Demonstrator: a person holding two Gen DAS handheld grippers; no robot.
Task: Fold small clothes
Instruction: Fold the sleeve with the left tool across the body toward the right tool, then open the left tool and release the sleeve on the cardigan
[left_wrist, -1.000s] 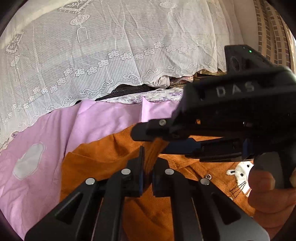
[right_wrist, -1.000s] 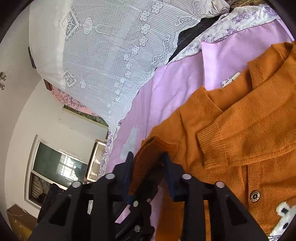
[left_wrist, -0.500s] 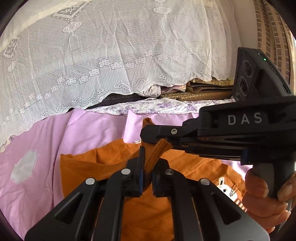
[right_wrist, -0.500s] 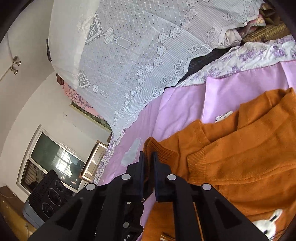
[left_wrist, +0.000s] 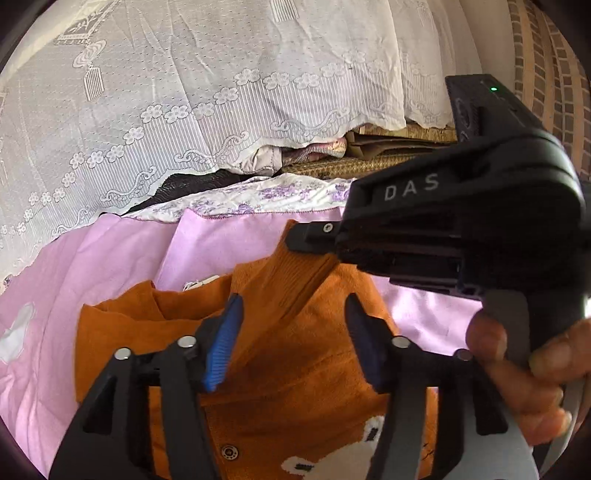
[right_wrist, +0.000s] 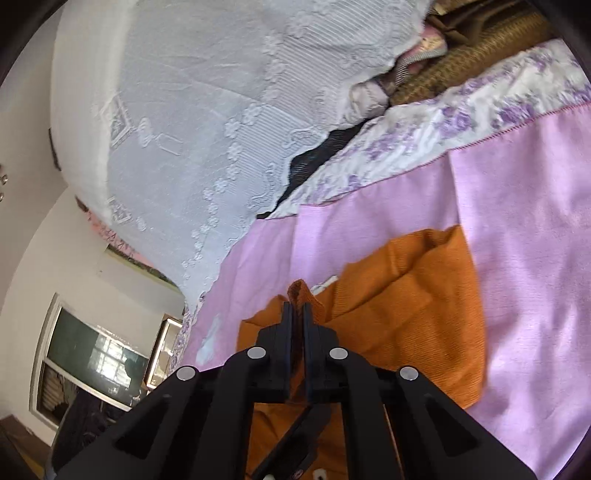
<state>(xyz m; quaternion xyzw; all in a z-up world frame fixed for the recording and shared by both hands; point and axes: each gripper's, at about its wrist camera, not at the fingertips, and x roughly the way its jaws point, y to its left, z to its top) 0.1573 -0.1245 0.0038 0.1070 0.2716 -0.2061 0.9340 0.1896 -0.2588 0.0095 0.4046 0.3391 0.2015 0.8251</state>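
A small orange knit cardigan (left_wrist: 295, 369) with a white rabbit patch and buttons lies on a pink sheet (left_wrist: 110, 266). My left gripper (left_wrist: 291, 332) is open above the cardigan's chest, its blue-padded fingers (left_wrist: 221, 343) apart and holding nothing. My right gripper (right_wrist: 297, 314) is shut on the cuff of an orange sleeve (right_wrist: 303, 291) and holds it lifted above the cardigan (right_wrist: 406, 302). In the left wrist view the right gripper (left_wrist: 310, 236) comes in from the right and pinches the raised sleeve (left_wrist: 295, 277).
A white lace cover (left_wrist: 184, 92) hangs over stacked bedding at the back. A purple floral sheet (left_wrist: 266, 195) borders the pink one. A woven mat (right_wrist: 480, 59) lies behind it. A window (right_wrist: 92, 362) shows at far left in the right wrist view.
My left gripper has opened and let go of the cardigan fabric. My right gripper has carried the pinched sleeve up and across the cardigan body.
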